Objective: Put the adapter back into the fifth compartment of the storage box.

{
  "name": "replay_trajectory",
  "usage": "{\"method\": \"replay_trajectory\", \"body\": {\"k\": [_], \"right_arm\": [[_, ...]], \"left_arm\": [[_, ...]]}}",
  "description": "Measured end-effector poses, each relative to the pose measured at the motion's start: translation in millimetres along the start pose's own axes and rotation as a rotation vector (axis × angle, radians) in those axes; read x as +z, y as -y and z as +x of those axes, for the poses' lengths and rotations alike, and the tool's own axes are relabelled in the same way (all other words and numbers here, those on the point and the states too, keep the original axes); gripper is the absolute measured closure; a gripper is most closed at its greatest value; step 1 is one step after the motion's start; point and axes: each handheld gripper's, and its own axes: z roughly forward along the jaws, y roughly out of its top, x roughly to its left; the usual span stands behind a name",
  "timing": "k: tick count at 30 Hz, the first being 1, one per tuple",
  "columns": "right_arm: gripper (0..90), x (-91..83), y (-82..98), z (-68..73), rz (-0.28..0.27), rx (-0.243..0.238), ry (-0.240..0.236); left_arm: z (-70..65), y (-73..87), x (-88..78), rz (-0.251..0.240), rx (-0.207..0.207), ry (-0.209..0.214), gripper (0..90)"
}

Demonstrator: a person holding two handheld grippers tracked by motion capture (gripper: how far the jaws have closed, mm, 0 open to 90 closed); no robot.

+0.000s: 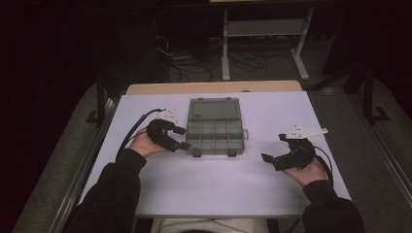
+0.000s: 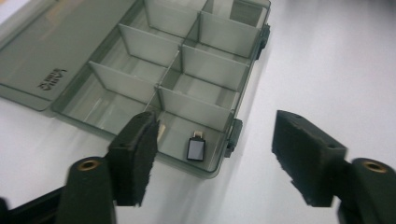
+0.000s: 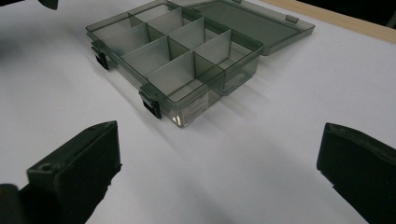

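A smoky clear compartment box (image 1: 214, 151) lies open in the middle of the white table (image 1: 218, 184), its lid (image 1: 214, 108) folded flat toward the far side. In the left gripper view a small black and silver adapter (image 2: 195, 149) lies in the box's (image 2: 140, 46) nearest corner compartment, just in front of the jaws. My left gripper (image 1: 182, 138) sits at the box's front left corner, open (image 2: 215, 119) and holding nothing. My right gripper (image 1: 274, 148) rests on the table right of the box, open wide (image 3: 219, 135), aimed at the box (image 3: 205, 70).
Black latches (image 3: 152, 102) stick out from the box's front wall. The other compartments look empty. A wooden strip (image 1: 214, 87) runs along the table's far edge, with cables and a white frame (image 1: 265, 29) on the dark floor beyond.
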Motion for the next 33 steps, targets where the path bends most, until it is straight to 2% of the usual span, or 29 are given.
{"method": "replay_trajectory", "body": {"k": [2,3,7,9,10,11,18,19,22,28,30,33], "right_arm": [[0.0,-0.1,-0.2,0.0,-0.001,-0.001,-0.001],[0.0,-0.1,-0.2,0.0,-0.001,-0.001,-0.001],[0.0,0.1,-0.3,0.5,0.0,-0.004,-0.005],[0.0,0.1,-0.4,0.6,0.0,-0.005,-0.005],[0.0,0.1,-0.4,0.6,0.0,-0.005,-0.005],[0.0,-0.1,-0.4,0.7,-0.002,-0.005,-0.009],[0.0,0.0,-0.5,1.3,-0.001,-0.007,-0.008],[0.0,-0.3,-0.5,1.2,-0.002,-0.005,-0.007],[0.0,-0.3,-0.5,1.1,-0.002,-0.005,-0.007],[0.0,-0.1,-0.4,0.9,-0.001,-0.004,-0.006],[0.0,0.0,-0.5,1.2,0.0,-0.004,-0.004],[0.0,-0.3,-0.4,1.2,0.0,-0.004,-0.004]], "left_arm": [[0.0,0.0,0.0,0.0,0.0,0.0,27.6],[-0.4,0.7,-4.1,-0.023,-0.001,-0.012,27.6],[-1.1,1.5,-8.9,-0.042,-0.008,-0.015,18.4],[-2.2,2.1,-12.3,-0.05,-0.013,-0.022,18.4],[-2.2,2.1,-12.3,-0.05,-0.013,-0.022,13.1],[-4.1,2.2,-15.9,-0.054,-0.014,-0.051,10.3],[-8.1,4.5,-26.9,-0.097,-0.002,-0.07,4.3],[-8.5,5.6,-32.7,-0.12,-0.011,-0.076,3.1],[-9.0,7.3,-38.4,-0.132,-0.022,-0.079,0.1],[-10.9,13.9,-48.0,-0.134,-0.026,-0.089,0.0],[-12.7,20.9,-54.9,-0.142,-0.031,-0.117,0.0],[-11.6,26.0,-60.7,-0.16,-0.044,-0.128,0.0]]}}
